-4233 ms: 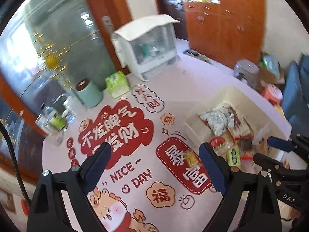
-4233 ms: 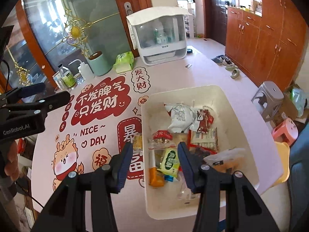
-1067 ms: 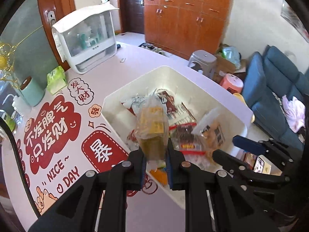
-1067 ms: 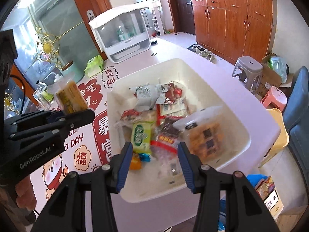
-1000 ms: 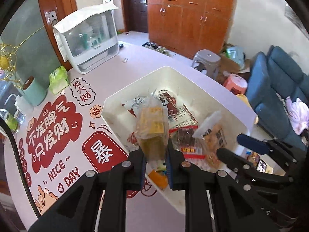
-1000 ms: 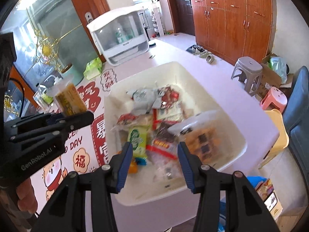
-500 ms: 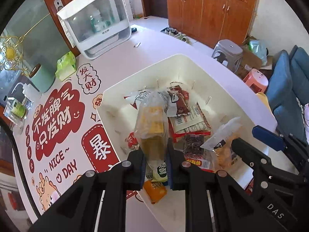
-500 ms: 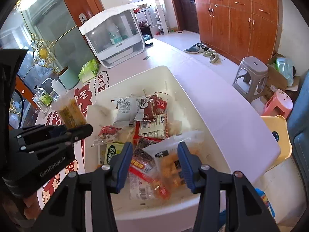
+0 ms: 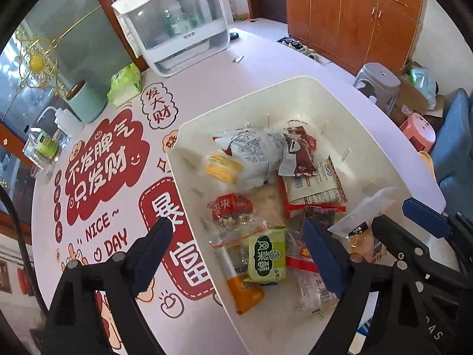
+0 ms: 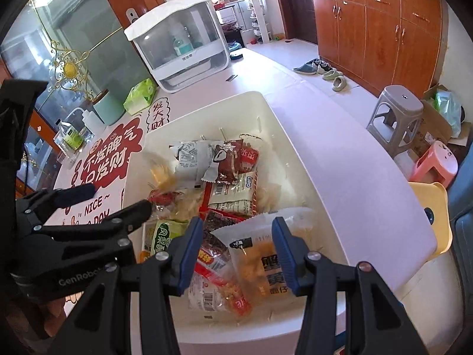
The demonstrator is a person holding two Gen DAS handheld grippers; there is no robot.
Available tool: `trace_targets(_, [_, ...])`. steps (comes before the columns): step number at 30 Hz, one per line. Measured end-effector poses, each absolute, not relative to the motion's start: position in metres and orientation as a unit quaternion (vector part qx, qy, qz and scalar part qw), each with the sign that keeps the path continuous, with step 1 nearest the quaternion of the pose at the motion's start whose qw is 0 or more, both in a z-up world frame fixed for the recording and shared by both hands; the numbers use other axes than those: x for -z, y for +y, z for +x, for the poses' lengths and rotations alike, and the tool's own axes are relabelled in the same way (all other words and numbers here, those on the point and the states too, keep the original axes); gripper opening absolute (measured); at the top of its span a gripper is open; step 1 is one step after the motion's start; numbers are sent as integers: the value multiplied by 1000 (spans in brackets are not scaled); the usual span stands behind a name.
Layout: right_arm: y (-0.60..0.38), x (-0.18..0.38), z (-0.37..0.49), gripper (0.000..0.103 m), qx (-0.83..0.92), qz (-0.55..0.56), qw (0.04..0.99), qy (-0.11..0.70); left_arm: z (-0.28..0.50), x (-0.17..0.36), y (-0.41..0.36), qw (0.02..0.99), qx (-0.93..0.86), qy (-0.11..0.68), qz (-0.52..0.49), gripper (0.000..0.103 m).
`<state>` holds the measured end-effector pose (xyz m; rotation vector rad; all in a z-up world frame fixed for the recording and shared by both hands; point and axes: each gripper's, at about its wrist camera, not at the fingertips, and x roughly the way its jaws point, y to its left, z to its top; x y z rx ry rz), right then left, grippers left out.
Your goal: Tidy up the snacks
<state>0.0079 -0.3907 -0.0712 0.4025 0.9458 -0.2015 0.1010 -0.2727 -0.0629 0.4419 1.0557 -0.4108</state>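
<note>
A white plastic bin (image 9: 298, 88) on the table holds several snack packets. A clear bag with a yellow snack (image 9: 223, 167) lies in the bin's far left part, against a grey-white packet (image 9: 254, 151); it also shows in the right wrist view (image 10: 161, 176). My left gripper (image 9: 236, 242) is open and empty above the bin's near left rim. My right gripper (image 10: 238, 236) is open and empty above a clear bag of orange snacks (image 10: 260, 254) at the bin's near end. A green packet (image 9: 267, 256) lies below my left gripper.
A white lidded dish cabinet (image 9: 177, 26) stands at the table's far end. A green tissue pack (image 9: 125, 84), a mint canister (image 9: 85, 103) and bottles (image 9: 44, 145) stand at the far left. Stools (image 10: 396, 115) and a yellow chair (image 10: 431, 207) stand right of the table.
My left gripper held the yellow snack bag over the bin; it has opened and the bag now lies in the bin's far left part. My right gripper has stayed open over the bin.
</note>
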Motion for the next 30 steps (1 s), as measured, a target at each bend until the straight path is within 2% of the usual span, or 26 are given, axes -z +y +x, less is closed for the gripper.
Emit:
trace_targets(17, [-371, 77, -5, 49, 66, 177, 869, 458, 73, 65, -225, 838, 127, 507, 160, 89])
trace_targets(30, [-323, 68, 3, 49, 29, 153, 877, 455, 54, 54, -152, 850, 68, 505, 133, 89])
